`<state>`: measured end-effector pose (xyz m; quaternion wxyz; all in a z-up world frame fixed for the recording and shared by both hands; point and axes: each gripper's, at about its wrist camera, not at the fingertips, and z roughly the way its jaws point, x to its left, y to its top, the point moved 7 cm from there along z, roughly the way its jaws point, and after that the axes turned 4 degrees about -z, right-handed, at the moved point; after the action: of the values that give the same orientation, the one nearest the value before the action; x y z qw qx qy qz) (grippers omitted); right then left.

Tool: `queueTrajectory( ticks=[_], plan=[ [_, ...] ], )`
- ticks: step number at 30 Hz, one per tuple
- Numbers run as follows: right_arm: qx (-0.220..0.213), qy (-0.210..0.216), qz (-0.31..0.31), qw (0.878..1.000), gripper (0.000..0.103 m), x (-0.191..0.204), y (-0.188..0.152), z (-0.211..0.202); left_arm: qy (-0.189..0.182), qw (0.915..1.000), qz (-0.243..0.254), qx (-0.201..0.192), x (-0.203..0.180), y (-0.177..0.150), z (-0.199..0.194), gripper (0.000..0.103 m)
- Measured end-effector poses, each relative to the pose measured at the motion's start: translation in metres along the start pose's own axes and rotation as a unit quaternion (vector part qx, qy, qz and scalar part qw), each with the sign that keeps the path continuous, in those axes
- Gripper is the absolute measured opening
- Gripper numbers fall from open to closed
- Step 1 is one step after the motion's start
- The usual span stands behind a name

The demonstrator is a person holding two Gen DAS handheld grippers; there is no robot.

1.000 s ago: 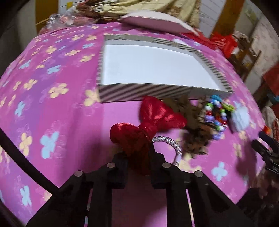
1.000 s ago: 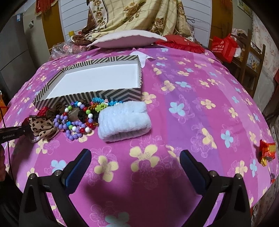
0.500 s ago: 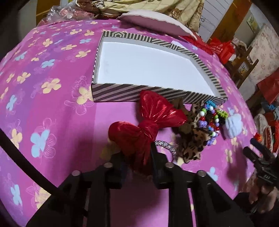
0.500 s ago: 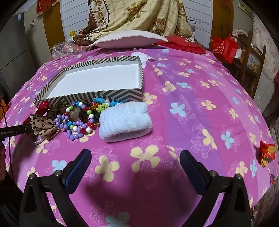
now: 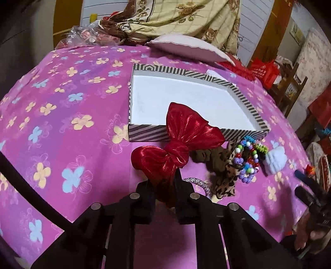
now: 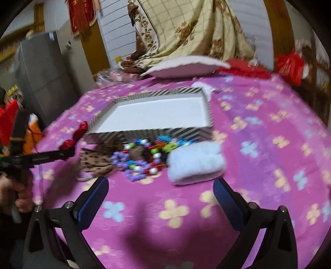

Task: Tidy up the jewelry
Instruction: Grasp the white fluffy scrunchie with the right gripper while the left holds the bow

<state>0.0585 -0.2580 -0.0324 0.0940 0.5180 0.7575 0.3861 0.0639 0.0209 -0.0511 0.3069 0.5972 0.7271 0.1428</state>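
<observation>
My left gripper [image 5: 163, 186] is shut on a shiny red bow [image 5: 182, 140] and holds it above the bedspread, just in front of the striped box [image 5: 144, 132] with a white inside. In the right wrist view the bow [image 6: 76, 134] hangs at the box's [image 6: 144, 132] left corner. A pile lies before the box: colourful bead bracelets [image 6: 140, 159], a leopard-print scrunchie [image 6: 95, 161], a white fluffy band [image 6: 196, 163]. My right gripper [image 6: 160, 196] is open and empty, near the pile's front.
A silver braided band [image 5: 196, 182] lies beside my left fingers. A pale pillow [image 5: 186, 47] and a floral blanket [image 5: 186, 18] sit behind the box. Red bags [image 5: 264, 70] and a wooden chair stand at the right. The pink flowered bedspread [image 5: 62, 124] covers everything.
My left gripper has lifted the red bow higher and toward the box. My right gripper has moved forward and left toward the pile; its view is now blurred.
</observation>
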Motion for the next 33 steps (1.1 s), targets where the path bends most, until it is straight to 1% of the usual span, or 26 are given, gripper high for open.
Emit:
queueTrajectory(
  ticks=[2, 5, 6, 8, 9, 10, 12, 15, 16, 17, 18, 20, 21, 23, 24, 26, 27, 28, 29, 30, 31, 33],
  plan=[
    [0.010, 0.006, -0.001, 1.000, 0.103, 0.002, 0.002, 0.000, -0.002, 1.0000, 0.002, 0.002, -0.002, 0.000, 0.001, 0.000],
    [0.008, -0.004, -0.004, 1.000, 0.102, 0.001, 0.005, -0.003, 0.002, 1.0000, 0.006, -0.002, -0.003, 0.000, 0.000, 0.000],
    [0.006, -0.001, -0.003, 1.000, 0.101, 0.002, 0.005, -0.002, 0.002, 1.0000, 0.006, -0.005, -0.004, 0.001, -0.001, 0.000],
    [0.001, 0.020, -0.008, 1.000, 0.098, 0.008, 0.009, 0.000, 0.000, 1.0000, 0.003, -0.008, -0.003, 0.002, -0.002, 0.000],
    [-0.003, 0.014, -0.019, 1.000, 0.097, 0.011, 0.012, 0.003, 0.000, 1.0000, 0.002, -0.005, -0.003, 0.001, -0.001, 0.000],
    [-0.006, -0.019, -0.031, 0.999, 0.097, 0.009, 0.016, 0.006, 0.001, 1.0000, 0.002, -0.003, -0.003, 0.001, 0.000, 0.000],
    [-0.004, -0.080, -0.023, 0.997, 0.097, -0.009, 0.023, 0.013, 0.003, 1.0000, 0.004, 0.000, -0.004, -0.001, 0.001, 0.000],
    [0.000, -0.138, -0.027, 0.990, 0.097, -0.035, 0.033, 0.021, 0.001, 1.0000, 0.006, 0.003, -0.004, -0.002, 0.002, 0.000],
    [0.004, -0.139, -0.028, 0.990, 0.097, -0.041, 0.035, 0.024, 0.001, 1.0000, 0.006, 0.003, -0.004, -0.002, 0.002, 0.000],
    [0.014, -0.124, -0.025, 0.992, 0.097, -0.043, 0.035, 0.027, -0.001, 1.0000, 0.005, 0.005, -0.005, -0.002, 0.003, 0.000],
    [0.036, -0.105, -0.021, 0.994, 0.097, -0.047, 0.031, 0.037, -0.002, 1.0000, 0.005, 0.007, -0.005, -0.002, 0.004, 0.000],
    [0.057, -0.131, -0.022, 0.989, 0.095, -0.056, 0.028, 0.045, -0.001, 1.0000, 0.006, 0.006, -0.005, -0.002, 0.004, 0.000],
    [0.060, -0.130, -0.025, 0.989, 0.095, -0.057, 0.028, 0.047, -0.002, 1.0000, 0.006, 0.006, -0.005, -0.002, 0.004, 0.000],
    [0.072, -0.108, -0.025, 0.991, 0.095, -0.058, 0.026, 0.053, -0.001, 1.0000, 0.006, 0.006, -0.005, -0.002, 0.004, 0.000],
    [0.080, -0.104, -0.020, 0.991, 0.094, -0.059, 0.024, 0.056, -0.001, 1.0000, 0.007, 0.006, -0.005, -0.002, 0.004, 0.000],
    [0.086, -0.103, -0.019, 0.991, 0.084, -0.061, 0.021, 0.060, 0.002, 1.0000, 0.008, 0.006, -0.005, -0.002, 0.004, 0.000],
    [0.084, -0.097, -0.017, 0.992, 0.076, -0.060, 0.021, 0.059, 0.002, 1.0000, 0.008, 0.005, -0.005, -0.002, 0.004, 0.000],
    [0.081, -0.096, -0.017, 0.992, 0.070, -0.060, 0.020, 0.057, 0.002, 1.0000, 0.007, 0.005, -0.005, -0.002, 0.004, 0.000],
    [0.079, -0.098, -0.023, 0.992, 0.067, -0.057, 0.019, 0.055, 0.002, 1.0000, 0.008, 0.005, -0.005, -0.001, 0.004, 0.000],
    [0.078, -0.098, -0.028, 0.992, 0.061, -0.055, 0.018, 0.054, 0.003, 0.9999, 0.009, 0.005, -0.005, -0.002, 0.004, 0.000],
    [0.074, -0.098, -0.031, 0.992, 0.057, -0.053, 0.017, 0.051, 0.003, 0.9999, 0.010, 0.005, -0.005, -0.001, 0.004, 0.000],
    [0.065, -0.094, -0.023, 0.993, 0.053, -0.052, 0.016, 0.043, 0.003, 0.9999, 0.011, 0.003, -0.006, -0.001, 0.004, 0.000]
  ],
)
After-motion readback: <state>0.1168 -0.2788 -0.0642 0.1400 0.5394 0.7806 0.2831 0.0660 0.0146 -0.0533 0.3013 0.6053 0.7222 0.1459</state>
